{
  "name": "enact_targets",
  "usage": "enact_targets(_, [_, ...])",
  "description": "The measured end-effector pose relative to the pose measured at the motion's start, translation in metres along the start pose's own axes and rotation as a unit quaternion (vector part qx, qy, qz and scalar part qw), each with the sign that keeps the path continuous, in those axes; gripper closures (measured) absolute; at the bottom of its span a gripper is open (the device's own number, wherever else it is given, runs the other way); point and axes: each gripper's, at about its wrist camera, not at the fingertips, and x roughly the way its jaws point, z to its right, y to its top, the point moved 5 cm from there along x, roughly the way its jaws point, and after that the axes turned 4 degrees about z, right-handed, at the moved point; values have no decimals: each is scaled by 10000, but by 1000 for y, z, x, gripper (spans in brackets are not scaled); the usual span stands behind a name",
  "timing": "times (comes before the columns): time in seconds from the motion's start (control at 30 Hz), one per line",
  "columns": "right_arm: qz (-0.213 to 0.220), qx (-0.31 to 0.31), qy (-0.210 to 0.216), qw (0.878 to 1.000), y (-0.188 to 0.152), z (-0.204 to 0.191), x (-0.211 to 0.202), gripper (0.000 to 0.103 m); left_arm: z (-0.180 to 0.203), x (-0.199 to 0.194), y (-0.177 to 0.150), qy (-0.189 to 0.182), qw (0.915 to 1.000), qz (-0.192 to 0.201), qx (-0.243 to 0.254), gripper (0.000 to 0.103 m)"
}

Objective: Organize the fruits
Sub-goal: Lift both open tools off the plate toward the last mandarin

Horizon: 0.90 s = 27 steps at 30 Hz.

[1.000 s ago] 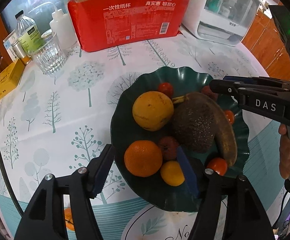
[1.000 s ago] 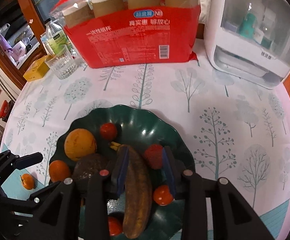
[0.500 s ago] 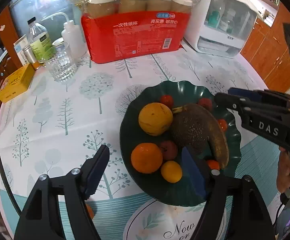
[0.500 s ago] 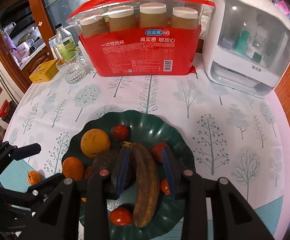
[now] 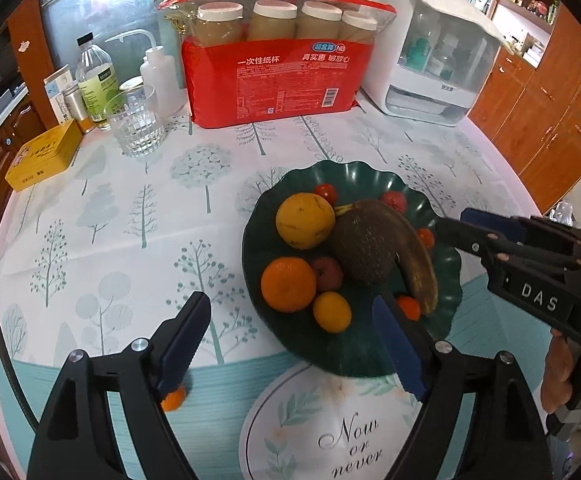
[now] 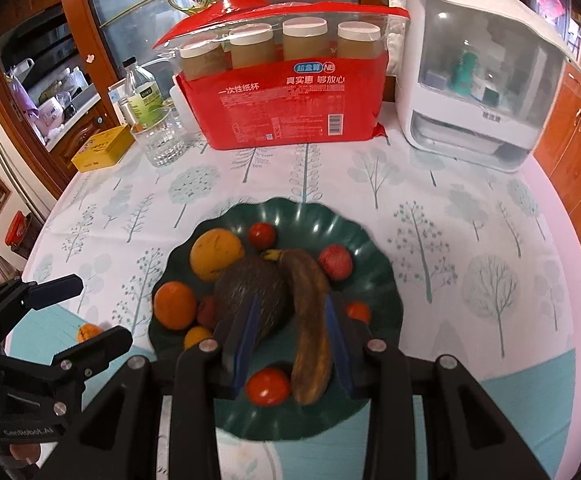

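"DAS" marks the right gripper (image 5: 450,226); "Now or never" is printed on the tablecloth (image 5: 90,220).

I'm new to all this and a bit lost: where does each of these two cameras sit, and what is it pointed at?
Left wrist: rides the left gripper, looking down past its open fingers at the green plate; the right gripper and a hand show.
Right wrist: rides the right gripper, over the banana; the left gripper shows.
Shared: plate, fruit, red package.

Table (image 5: 138,216), tree-print cloth: green plate (image 5: 290,344), small orange (image 5: 172,398), glass (image 5: 136,128), red pack (image 5: 274,80), yellow box (image 5: 44,154).
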Motion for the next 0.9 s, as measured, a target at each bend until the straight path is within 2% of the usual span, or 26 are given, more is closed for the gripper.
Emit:
enact_targets(0.1, [39, 50, 38, 10000, -14, -8, -10, 64, -3, -14, -12, 51, 9999, 91, -7, 20])
enact_targets(0.33, [62, 43, 179, 9998, -49, -39, -30, 64, -19, -43, -44, 226, 9995, 213, -60, 20])
enact_targets(0.53, [54, 28, 380, 9993, -72, -72, -45, 64, -41, -67, -74, 269, 9990, 199, -303, 20])
enact_targets(0.9, [39, -233, 610, 9979, -89, -126, -59, 64, -90, -108, -112, 609, 9961, 326, -543, 19])
